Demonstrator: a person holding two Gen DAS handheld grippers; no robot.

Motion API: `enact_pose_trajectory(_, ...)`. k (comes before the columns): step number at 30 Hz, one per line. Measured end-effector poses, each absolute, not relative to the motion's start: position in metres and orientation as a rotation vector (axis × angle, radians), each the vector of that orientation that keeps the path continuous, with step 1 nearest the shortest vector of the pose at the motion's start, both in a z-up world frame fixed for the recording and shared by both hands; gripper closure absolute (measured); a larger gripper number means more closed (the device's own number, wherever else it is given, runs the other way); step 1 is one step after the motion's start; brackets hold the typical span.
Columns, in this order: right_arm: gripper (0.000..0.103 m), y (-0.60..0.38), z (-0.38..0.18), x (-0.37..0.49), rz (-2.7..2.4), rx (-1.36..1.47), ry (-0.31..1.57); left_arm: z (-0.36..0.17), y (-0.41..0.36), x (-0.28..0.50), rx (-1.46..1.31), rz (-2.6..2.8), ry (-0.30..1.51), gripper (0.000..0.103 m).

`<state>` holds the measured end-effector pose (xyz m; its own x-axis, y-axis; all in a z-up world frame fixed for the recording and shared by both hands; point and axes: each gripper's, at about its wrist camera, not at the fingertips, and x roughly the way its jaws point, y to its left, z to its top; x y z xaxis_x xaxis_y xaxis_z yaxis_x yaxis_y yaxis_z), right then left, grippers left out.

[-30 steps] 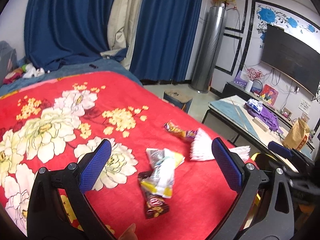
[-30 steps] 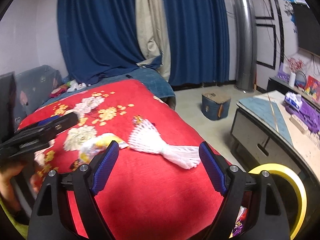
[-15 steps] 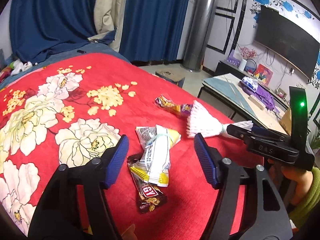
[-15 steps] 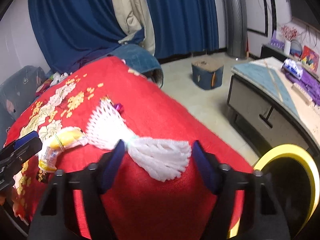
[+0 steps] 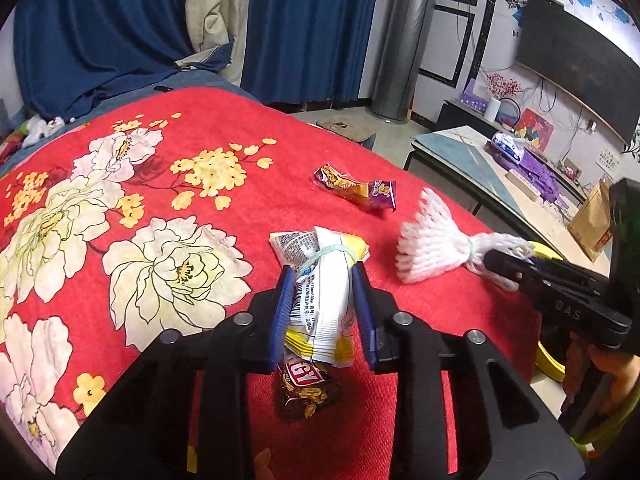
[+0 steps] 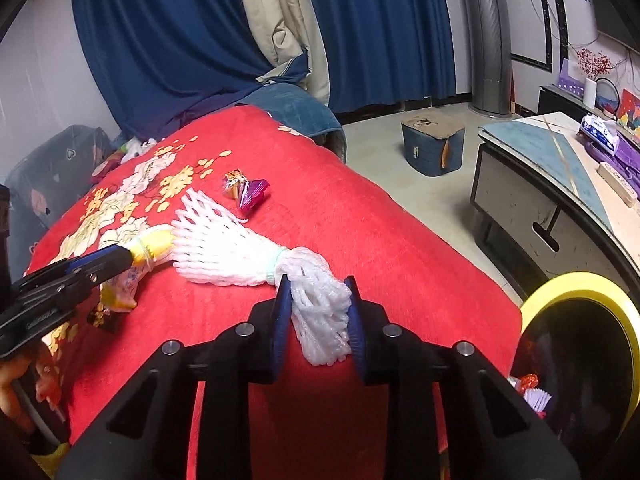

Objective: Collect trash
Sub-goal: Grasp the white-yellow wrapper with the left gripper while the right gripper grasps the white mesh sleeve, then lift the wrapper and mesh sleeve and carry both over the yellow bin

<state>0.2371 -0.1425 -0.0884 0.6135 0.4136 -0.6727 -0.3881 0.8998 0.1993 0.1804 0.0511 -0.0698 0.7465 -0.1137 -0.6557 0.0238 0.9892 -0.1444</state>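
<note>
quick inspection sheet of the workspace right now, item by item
surface: red floral blanket covering a bed, trash lying on it
job's things: white-yellow wrapper bundle tied with a band; white foam net; purple-orange snack wrapper lying free; brown candy wrapper under the bundle; yellow-rimmed bin beside the bed, some trash inside
clutter: blue stool on the floor; items piled at the far end of the bed
grippers: left gripper shut on the wrapper bundle; right gripper shut on the foam net's end
cables: wires hanging under the wall TV
surroundings: blue curtains, silver column, low table
</note>
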Motion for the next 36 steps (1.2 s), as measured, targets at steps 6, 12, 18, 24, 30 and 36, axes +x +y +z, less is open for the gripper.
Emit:
enact_pose_trajectory(6,0.079,-0.152,-0.078,0.224,0.467,0.047,0.759,-0.054,0.058,0.170,-0.180,-0.089,0.663,0.082)
enact_pose_trajectory(12,0.079,-0.158,-0.065,0.213,0.478,0.053,0.728,-0.031,0.065,0.162,-0.239,-0.104,0.597,0.082)
enact_pose_trajectory(18,0.079,-0.170,-0.045,0.201,0.487,0.056,0.679,-0.014,0.061,0.155,-0.253,-0.142,0.548,0.082)
enact_pose_trajectory(24,0.079,-0.195,-0.026,0.190,0.468,0.066,0.636,-0.003,0.039,0.150,-0.224,-0.200,0.518,0.082)
enact_pose_trajectory(30,0.079,-0.224,-0.014,0.184,0.430,0.089,0.608,-0.003,0.015,0.146,-0.198,-0.263,0.522,0.082)
enact_pose_trajectory(36,0.079,-0.247,-0.007,0.174,0.374,0.079,0.575,-0.003,-0.010,0.142,-0.162,-0.319,0.523,0.082)
